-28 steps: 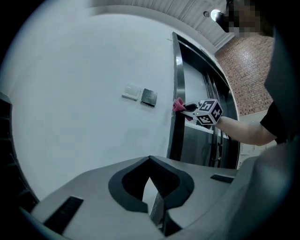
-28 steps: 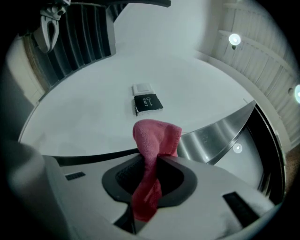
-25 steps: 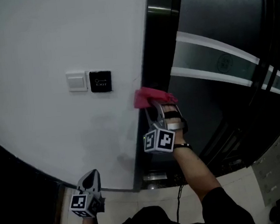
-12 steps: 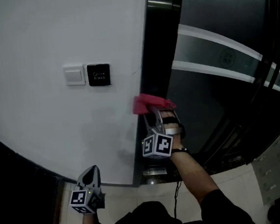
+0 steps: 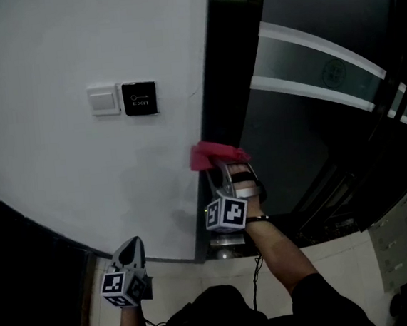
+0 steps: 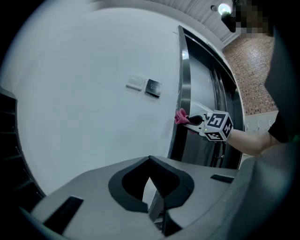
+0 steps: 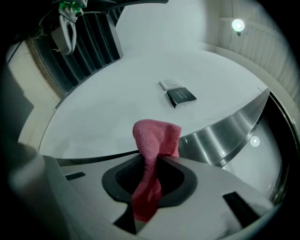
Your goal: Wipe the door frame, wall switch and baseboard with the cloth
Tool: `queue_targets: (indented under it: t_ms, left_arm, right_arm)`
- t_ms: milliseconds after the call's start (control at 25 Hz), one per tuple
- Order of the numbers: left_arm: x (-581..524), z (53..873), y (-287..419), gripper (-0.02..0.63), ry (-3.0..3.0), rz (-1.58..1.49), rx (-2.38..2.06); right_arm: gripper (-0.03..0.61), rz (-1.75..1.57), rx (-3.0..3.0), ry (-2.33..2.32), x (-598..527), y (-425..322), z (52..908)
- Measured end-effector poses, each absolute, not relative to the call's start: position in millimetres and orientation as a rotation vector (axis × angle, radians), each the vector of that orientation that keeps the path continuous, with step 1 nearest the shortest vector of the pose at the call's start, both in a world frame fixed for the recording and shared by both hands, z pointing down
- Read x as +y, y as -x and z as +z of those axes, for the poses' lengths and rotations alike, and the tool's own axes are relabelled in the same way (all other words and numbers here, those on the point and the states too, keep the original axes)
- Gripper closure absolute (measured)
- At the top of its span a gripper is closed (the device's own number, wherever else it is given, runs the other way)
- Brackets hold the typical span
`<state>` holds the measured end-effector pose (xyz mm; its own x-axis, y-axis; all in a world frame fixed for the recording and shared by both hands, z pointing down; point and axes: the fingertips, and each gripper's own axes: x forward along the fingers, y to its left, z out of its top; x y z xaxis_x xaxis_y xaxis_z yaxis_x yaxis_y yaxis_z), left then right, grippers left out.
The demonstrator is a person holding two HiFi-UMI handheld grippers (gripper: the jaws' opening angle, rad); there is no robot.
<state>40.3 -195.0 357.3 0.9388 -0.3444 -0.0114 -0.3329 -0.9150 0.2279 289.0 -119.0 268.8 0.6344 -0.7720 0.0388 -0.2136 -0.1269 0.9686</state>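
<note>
A pink cloth (image 5: 213, 155) (image 7: 154, 140) (image 6: 180, 116) is pinched in my right gripper (image 5: 218, 166) and pressed against the dark door frame (image 5: 216, 107) at the wall's edge. The white wall switch (image 5: 103, 100) (image 7: 168, 84) and a black exit button (image 5: 140, 98) (image 7: 182, 96) sit on the white wall to the left, higher up. My left gripper (image 5: 130, 255) hangs low by the wall, jaws closed on nothing; its own view faces the wall. The dark baseboard (image 5: 60, 237) runs along the wall's bottom.
A dark glass door with pale stripes (image 5: 318, 90) fills the right side, with a steel frame edge (image 7: 229, 131). Pale floor tiles (image 5: 342, 260) lie below. A slatted dark panel (image 7: 89, 42) stands beyond the wall in the right gripper view.
My right gripper and the cloth have slid down the door frame edge a little. The left gripper has stayed about where it was.
</note>
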Motion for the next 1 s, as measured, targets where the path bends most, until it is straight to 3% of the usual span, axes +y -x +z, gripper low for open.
queue_targets:
  t_ms: [1000]
  left_arm:
    - [-198, 384, -43, 0.614, -2.819, 0.027, -0.499]
  right_arm:
    - [0.505, -0.469, -0.924, -1.616, -122, -284, 367]
